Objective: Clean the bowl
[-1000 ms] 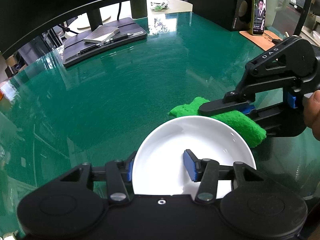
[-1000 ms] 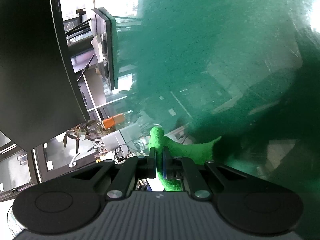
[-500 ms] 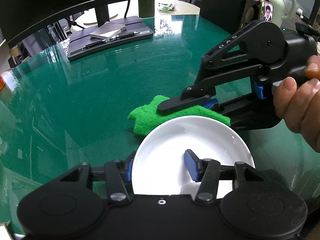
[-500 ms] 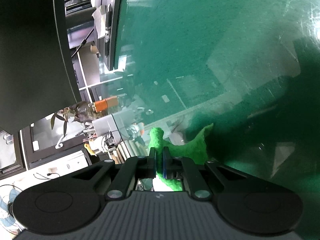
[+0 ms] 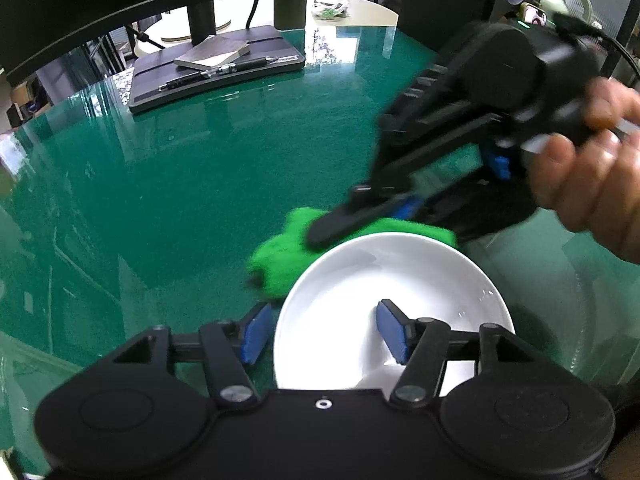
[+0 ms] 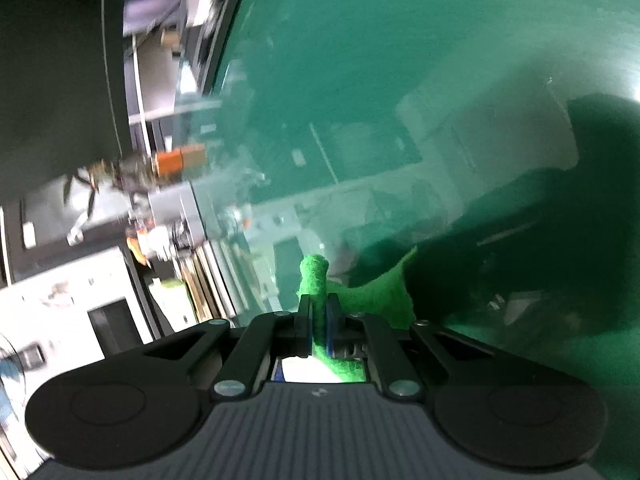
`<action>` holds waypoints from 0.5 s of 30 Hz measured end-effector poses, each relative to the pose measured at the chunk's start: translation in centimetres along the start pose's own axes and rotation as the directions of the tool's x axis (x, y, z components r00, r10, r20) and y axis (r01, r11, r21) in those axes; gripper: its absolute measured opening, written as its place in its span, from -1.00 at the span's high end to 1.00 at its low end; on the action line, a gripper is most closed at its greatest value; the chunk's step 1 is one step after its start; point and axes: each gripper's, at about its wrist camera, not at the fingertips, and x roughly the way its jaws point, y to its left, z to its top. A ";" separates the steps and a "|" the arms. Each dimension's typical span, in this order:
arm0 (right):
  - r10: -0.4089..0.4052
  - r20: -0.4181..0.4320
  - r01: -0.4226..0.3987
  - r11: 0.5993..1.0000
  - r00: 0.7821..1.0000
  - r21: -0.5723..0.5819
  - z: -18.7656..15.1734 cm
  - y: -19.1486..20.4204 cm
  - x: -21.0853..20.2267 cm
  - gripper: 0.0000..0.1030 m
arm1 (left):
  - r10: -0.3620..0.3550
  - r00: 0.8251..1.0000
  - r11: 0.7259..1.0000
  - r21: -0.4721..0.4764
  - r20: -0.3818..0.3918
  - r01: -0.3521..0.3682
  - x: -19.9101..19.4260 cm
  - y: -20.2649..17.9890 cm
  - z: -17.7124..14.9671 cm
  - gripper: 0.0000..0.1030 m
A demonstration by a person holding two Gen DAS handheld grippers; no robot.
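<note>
Right now the white bowl (image 5: 394, 300) is sitting on the green glass tabletop (image 5: 208, 184), and the left gripper (image 5: 324, 330) is straddling its near-left rim, one blue pad outside, one inside. Its jaws have just been opening, and the pads are no longer pressing the rim, so the bowl is looking unsteadied. The right gripper (image 5: 320, 236) is pinching the green cloth (image 5: 280, 256) tight and hanging over the bowl's far edge, blurred. If it is pushing the cloth in while the bowl is loose, I'd expect the bowl to be skating across that slick glass or tipping.
</note>
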 end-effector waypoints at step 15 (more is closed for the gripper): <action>0.074 0.093 -0.083 0.992 0.993 0.095 -1.4 -3.4 -4.5 0.86 | -0.090 0.994 0.956 0.274 -0.056 0.102 0.8 -1.5 1.8 -0.25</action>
